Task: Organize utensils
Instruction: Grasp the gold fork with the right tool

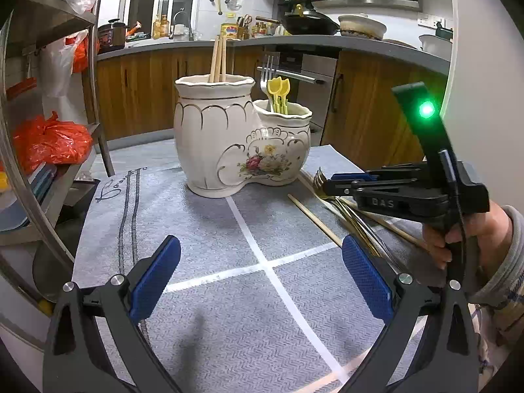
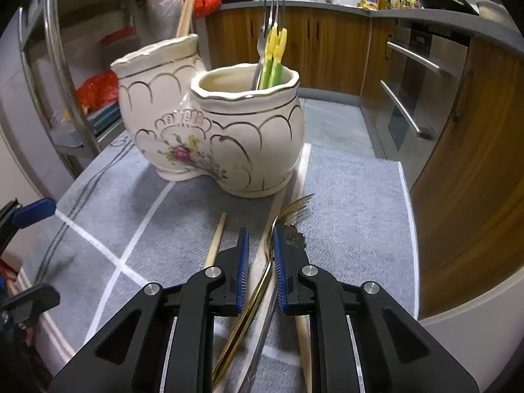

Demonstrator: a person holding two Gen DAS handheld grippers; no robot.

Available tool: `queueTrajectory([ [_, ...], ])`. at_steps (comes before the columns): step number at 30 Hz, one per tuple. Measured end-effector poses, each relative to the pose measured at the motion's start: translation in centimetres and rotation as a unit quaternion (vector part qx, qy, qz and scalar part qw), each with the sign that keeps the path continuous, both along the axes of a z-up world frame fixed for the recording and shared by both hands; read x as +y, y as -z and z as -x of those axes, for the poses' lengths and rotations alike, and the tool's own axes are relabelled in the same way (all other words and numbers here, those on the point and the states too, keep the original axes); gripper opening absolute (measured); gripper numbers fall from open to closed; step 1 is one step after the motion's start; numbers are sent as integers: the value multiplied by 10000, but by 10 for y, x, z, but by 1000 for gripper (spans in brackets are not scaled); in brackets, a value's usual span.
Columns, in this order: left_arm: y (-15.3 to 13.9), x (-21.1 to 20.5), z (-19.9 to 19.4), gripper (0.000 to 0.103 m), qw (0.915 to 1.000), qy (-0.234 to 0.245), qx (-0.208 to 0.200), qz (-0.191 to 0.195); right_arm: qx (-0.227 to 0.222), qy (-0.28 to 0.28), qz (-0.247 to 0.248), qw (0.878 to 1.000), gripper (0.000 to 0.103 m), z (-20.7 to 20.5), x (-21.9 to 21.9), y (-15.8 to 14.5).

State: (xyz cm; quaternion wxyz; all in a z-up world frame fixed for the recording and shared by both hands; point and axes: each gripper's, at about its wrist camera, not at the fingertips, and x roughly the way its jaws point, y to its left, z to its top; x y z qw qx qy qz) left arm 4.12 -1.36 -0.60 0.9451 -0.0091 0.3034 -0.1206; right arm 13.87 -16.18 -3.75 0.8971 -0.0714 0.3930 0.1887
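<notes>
A cream twin-jar ceramic holder (image 1: 213, 137) (image 2: 252, 150) stands on the grey mat. Its tall jar holds wooden chopsticks (image 1: 217, 59); the low jar holds a steel fork (image 2: 267, 29) and yellow-green utensils (image 2: 276, 55). A gold fork (image 2: 291, 208) (image 1: 322, 181) lies on the mat with other long utensils and loose chopsticks (image 2: 217, 239) (image 1: 314, 219). My right gripper (image 2: 260, 232) (image 1: 337, 185) is down over the gold fork's neck. Its jaws are narrow: the fork rests against the right pad, with a gap to the left pad. My left gripper (image 1: 262, 275) hovers wide open over bare mat, holding nothing.
A metal rack with orange bags (image 1: 49, 140) stands left of the table. Wooden cabinets and an oven (image 2: 409, 98) lie beyond the table's far and right edge (image 2: 406, 216). White lines cross the mat (image 1: 262, 262). A person's hand (image 1: 458, 235) holds the right gripper.
</notes>
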Motion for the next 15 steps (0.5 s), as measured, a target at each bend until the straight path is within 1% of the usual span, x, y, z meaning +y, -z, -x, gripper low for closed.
queueTrajectory([
  [5,1,-1,0,97,10000,26,29,9,126,13,59,9999,15,-8,3,7],
  [6,1,-1,0,97,10000,28,40,5,187,28,74,9998,12,-10,3,10],
  [7,1,-2,-1,97,10000,25,49,-6,226,43,52,9997,5,-12,3,11],
  [8,1,-3,-1,97,10000,20,55,-28,247,34,-38,9997,5,-12,1,11],
  [15,-1,-17,-8,97,9996,-30,134,-261,43,-59,-339,9994,4,2,-7,-4],
])
